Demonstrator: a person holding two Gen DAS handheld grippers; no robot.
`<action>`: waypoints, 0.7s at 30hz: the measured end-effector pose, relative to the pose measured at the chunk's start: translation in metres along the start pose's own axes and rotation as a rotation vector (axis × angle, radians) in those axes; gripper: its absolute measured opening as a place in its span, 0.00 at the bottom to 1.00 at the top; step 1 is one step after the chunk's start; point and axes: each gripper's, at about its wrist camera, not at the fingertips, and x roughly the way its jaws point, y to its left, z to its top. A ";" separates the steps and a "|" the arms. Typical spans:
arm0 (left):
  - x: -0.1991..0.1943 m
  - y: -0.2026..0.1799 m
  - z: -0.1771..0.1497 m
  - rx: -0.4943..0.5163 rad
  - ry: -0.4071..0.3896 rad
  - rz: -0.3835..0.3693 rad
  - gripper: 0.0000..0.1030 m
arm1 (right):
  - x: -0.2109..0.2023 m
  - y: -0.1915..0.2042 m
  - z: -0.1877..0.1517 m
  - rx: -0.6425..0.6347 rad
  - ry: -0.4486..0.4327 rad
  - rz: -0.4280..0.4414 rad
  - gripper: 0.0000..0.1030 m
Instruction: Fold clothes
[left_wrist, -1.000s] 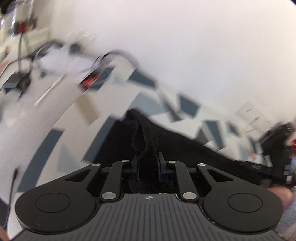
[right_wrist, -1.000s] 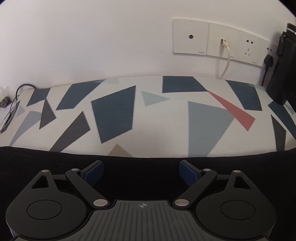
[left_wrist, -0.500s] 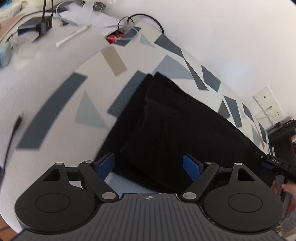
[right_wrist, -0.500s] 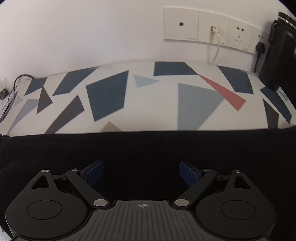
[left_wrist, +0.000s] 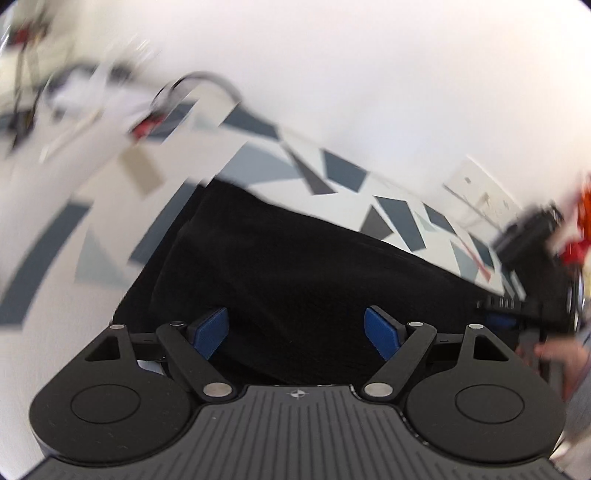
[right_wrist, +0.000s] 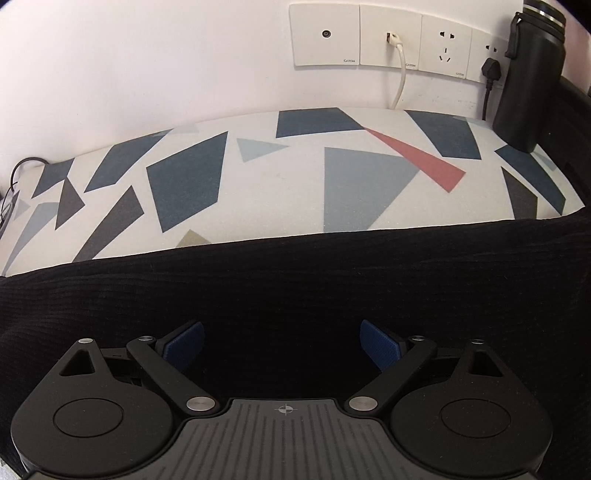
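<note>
1. Left claw (left_wrist: 295, 332): blue pads are seen spread wide apart, nothing pinched between them. The claw is held over the near edge of the black knit garment (left_wrist: 295, 266).
2. Right claw (right_wrist: 280, 350): pads are likewise spread wide, nothing gripped. The black knit garment (right_wrist: 295, 288) fills the space between and ahead of the fingers; contact with the cloth cannot be told.
3. Garment position: it is laid flat on the tabletop (right_wrist: 258, 177), which is covered in a white cloth printed with blue, grey and red geometric shapes. In the left wrist view a doubled layer is visible, an upper layer lying over a lower one whose edge shows along the left side. In the right wrist view its far edge is seen running straight across the frame.
4. Tabletop (left_wrist: 110, 206) in the left wrist view: heavily motion-blurred; cables and small items at the far left end cannot be identified.
5. Right claw, as recorded from the left wrist view (left_wrist: 517, 310): located at the far right end of the garment, with a hand (left_wrist: 561, 350) just behind it; blurred.
6. Background, right wrist view: a row of wall sockets (right_wrist: 391, 37) with a white cable (right_wrist: 400, 74) and a black plug (right_wrist: 491, 68) inserted; a black bottle (right_wrist: 528, 77) stands upright on the tabletop at the right rear corner.
</note>
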 end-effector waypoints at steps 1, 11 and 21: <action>0.004 -0.002 -0.001 0.015 0.014 0.005 0.79 | 0.000 0.000 0.000 -0.003 0.000 0.000 0.89; 0.015 0.024 -0.014 -0.159 0.103 0.018 0.73 | -0.001 0.000 -0.002 -0.006 0.001 0.004 0.90; 0.013 0.055 -0.008 -0.319 0.049 0.106 0.72 | -0.001 0.002 -0.004 -0.028 0.005 0.006 0.92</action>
